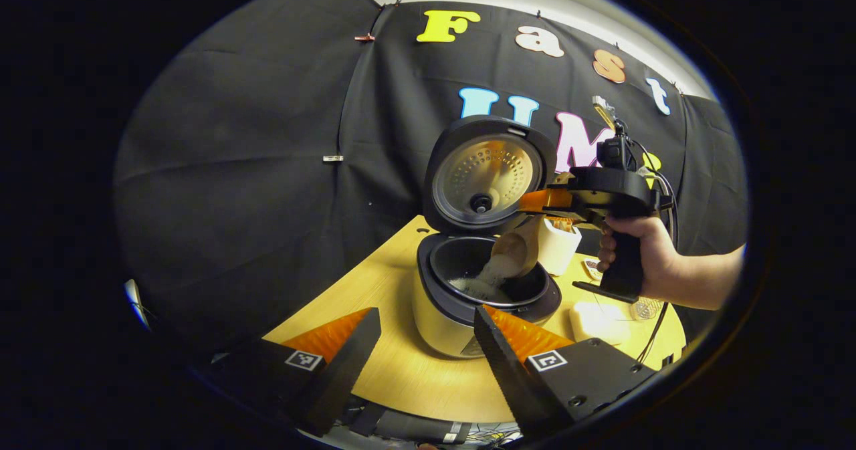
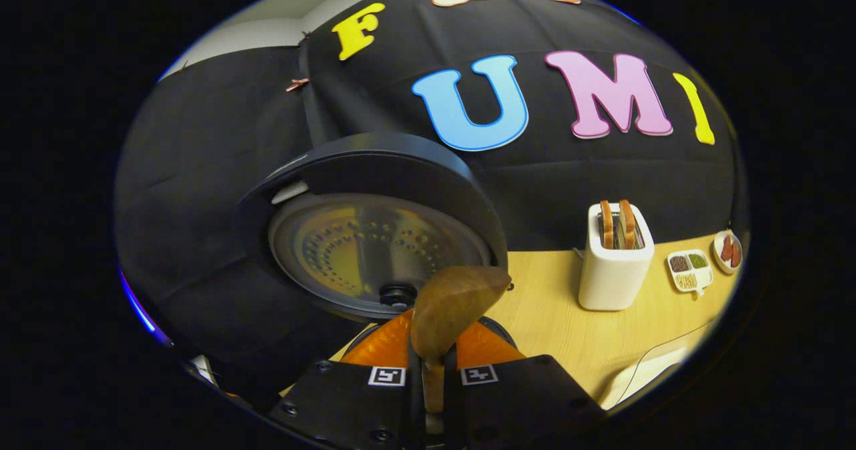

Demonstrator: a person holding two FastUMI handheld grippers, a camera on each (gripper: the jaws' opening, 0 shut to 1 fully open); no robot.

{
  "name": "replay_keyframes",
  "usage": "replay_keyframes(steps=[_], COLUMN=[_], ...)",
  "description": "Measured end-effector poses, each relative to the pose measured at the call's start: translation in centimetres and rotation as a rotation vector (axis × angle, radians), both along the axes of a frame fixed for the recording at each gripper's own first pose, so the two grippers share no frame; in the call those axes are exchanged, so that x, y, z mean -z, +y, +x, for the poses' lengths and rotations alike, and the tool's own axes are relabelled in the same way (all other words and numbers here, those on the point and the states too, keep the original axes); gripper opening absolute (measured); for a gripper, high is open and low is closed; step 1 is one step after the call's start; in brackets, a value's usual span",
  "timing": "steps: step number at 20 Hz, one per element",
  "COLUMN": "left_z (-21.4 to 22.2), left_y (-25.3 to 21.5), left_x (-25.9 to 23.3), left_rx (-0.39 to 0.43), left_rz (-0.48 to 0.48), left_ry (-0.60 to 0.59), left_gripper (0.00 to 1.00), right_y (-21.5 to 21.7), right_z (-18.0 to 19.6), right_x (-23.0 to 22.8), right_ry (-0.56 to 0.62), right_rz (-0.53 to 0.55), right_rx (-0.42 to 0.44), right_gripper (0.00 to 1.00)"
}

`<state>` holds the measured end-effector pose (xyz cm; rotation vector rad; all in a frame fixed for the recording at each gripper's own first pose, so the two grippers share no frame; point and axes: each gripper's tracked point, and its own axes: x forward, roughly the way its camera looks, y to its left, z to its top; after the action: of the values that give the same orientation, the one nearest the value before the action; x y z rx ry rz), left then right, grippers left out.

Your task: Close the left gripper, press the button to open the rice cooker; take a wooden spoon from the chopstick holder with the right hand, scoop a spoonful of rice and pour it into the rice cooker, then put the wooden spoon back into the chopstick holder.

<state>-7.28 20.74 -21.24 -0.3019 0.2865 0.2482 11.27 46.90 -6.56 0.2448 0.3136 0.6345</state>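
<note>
The rice cooker [image 1: 445,316] stands open on the wooden table, its lid [image 1: 485,176] tipped up and back. In the left gripper view a hand holds my right gripper [image 1: 545,200] over the pot, shut on the handle of a wooden spoon [image 1: 515,249]. The spoon is tilted down and white rice [image 1: 495,273] runs from it into the inner pot [image 1: 528,293]. My left gripper [image 1: 426,316] hangs open in front of the cooker, holding nothing. In the right gripper view the spoon bowl [image 2: 455,309] rises from my right gripper [image 2: 433,376], with the lid [image 2: 374,249] behind.
A white holder [image 2: 615,256] with two brown pieces standing in it sits right of the cooker. Beyond it lie a small divided dish [image 2: 691,269] and a small plate [image 2: 727,249]. A white block [image 1: 595,319] and a clear glass [image 1: 645,308] lie near the table's right edge.
</note>
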Motion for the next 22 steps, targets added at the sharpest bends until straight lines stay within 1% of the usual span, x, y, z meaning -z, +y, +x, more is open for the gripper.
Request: replay_keyframes(steps=[4, 9, 10, 11, 12, 13, 14, 15, 17, 18, 19, 20, 22], left_z=[-0.2, -0.6, -0.6, -0.5, -0.4, -0.4, -0.4, -0.4, -0.4, -0.5, -0.3, -0.3, 0.1], left_y=[0.0, -0.5, -0.5, -0.6, -0.8, -0.9, -0.8, -0.8, -1.0, -1.2, -1.2, -1.4, -1.8], left_x=[0.2, 0.5, 0.4, 0.5, 0.3, 0.3, 0.3, 0.3, 0.2, 0.3, 0.2, 0.2, -0.1], left_rx=[-0.007, 0.000, 0.000, 0.000, 0.001, 0.001, 0.001, 0.001, 0.005, 0.009, 0.012, 0.016, 0.024], left_rz=[-0.006, -0.003, -0.002, -0.003, -0.006, -0.005, -0.001, 0.005, 0.014, 0.019, 0.023, 0.025, 0.023], left_ry=[0.004, 0.008, 0.007, 0.006, 0.003, -0.001, -0.002, 0.000, 0.000, 0.000, 0.000, -0.002, -0.012], left_gripper=[0.95, 0.96, 0.96, 0.96, 0.95, 0.96, 0.93, 0.96, 0.96, 0.96, 0.93, 0.96, 0.96], right_y=[1.5, 2.3, 2.7, 3.2, 3.5, 3.7, 4.0, 4.1, 4.2, 4.1, 3.7, 3.2, 2.0], right_z=[-1.3, -2.2, -3.0, -4.1, -4.8, -5.0, -5.3, -5.5, -5.6, -5.6, -5.4, -4.9, -3.9], right_x=[0.4, 1.1, 1.3, 1.6, 1.7, 1.6, 1.6, 1.9, 2.1, 2.2, 2.0, 1.8, 0.8], right_ry=[-0.105, -0.236, -0.256, -0.269, -0.286, -0.302, -0.317, -0.327, -0.321, -0.297, -0.267, -0.232, -0.183], right_rz=[-0.106, -0.234, -0.251, -0.267, -0.281, -0.294, -0.305, -0.315, -0.307, -0.290, -0.268, -0.239, -0.177], right_rx=[-0.091, -0.201, -0.225, -0.244, -0.264, -0.278, -0.292, -0.302, -0.309, -0.302, -0.287, -0.265, -0.214], right_gripper=[0.15, 0.15, 0.15, 0.11, 0.15, 0.15, 0.15, 0.15, 0.15, 0.15, 0.15, 0.15, 0.15])
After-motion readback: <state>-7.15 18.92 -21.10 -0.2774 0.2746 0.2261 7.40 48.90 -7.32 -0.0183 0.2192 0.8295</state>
